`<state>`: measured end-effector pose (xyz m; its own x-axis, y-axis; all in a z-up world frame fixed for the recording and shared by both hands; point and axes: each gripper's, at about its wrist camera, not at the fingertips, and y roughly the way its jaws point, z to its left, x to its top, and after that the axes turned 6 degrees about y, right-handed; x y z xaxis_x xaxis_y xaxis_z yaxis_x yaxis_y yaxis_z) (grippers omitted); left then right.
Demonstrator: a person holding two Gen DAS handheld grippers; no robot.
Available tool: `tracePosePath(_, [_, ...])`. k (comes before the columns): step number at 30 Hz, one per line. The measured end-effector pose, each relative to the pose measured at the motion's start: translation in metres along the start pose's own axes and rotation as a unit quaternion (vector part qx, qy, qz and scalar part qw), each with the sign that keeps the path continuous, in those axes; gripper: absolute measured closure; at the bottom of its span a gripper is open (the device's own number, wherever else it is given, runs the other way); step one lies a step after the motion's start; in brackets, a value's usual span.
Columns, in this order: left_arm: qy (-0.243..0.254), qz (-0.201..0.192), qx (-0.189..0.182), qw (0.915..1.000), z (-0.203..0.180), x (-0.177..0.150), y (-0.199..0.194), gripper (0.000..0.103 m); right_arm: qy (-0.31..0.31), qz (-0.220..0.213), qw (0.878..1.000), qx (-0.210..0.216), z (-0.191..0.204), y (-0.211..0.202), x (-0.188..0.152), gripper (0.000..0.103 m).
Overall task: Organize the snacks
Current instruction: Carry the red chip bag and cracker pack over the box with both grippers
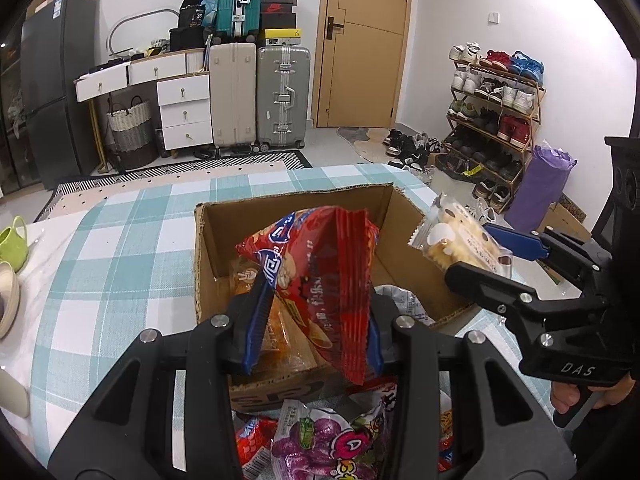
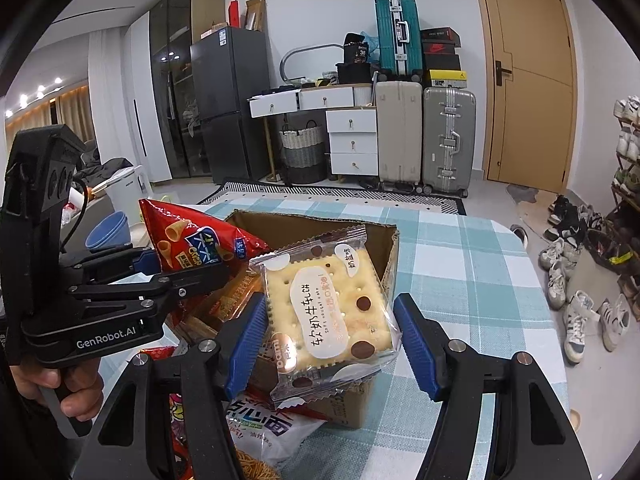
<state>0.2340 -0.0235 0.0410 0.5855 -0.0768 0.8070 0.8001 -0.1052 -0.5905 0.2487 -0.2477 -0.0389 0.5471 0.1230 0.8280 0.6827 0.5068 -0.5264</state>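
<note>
An open cardboard box [image 1: 208,248] stands on the checked tablecloth and holds a few snack packs. My left gripper [image 1: 316,320] is shut on a red chip bag [image 1: 320,272] and holds it above the box; the bag also shows in the right wrist view [image 2: 192,240]. My right gripper [image 2: 332,332] is closed on a clear-wrapped cracker pack [image 2: 328,304], held over the box's right side; the pack also shows in the left wrist view [image 1: 460,244]. More snack packs [image 1: 320,440] lie in a pile in front of the box.
A green cup [image 1: 14,244] and a pale bowl [image 1: 8,304] sit at the table's left. Blue bowls [image 2: 108,230] stand further left. Suitcases [image 1: 256,96], drawers, a door and a shoe rack [image 1: 496,116] are across the room.
</note>
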Motion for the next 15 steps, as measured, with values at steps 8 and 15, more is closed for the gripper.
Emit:
tracePosePath(8, [-0.007, -0.001, -0.004, 1.0000, 0.005, 0.004, 0.005, 0.066, 0.008, 0.004, 1.000, 0.005, -0.004, 0.009, 0.004, 0.038])
tracePosePath(15, [0.000, 0.011, 0.000, 0.9999, 0.002, 0.010, 0.020, 0.066, 0.000, 0.013, 1.000, 0.005, 0.000, 0.028, 0.009, 0.038])
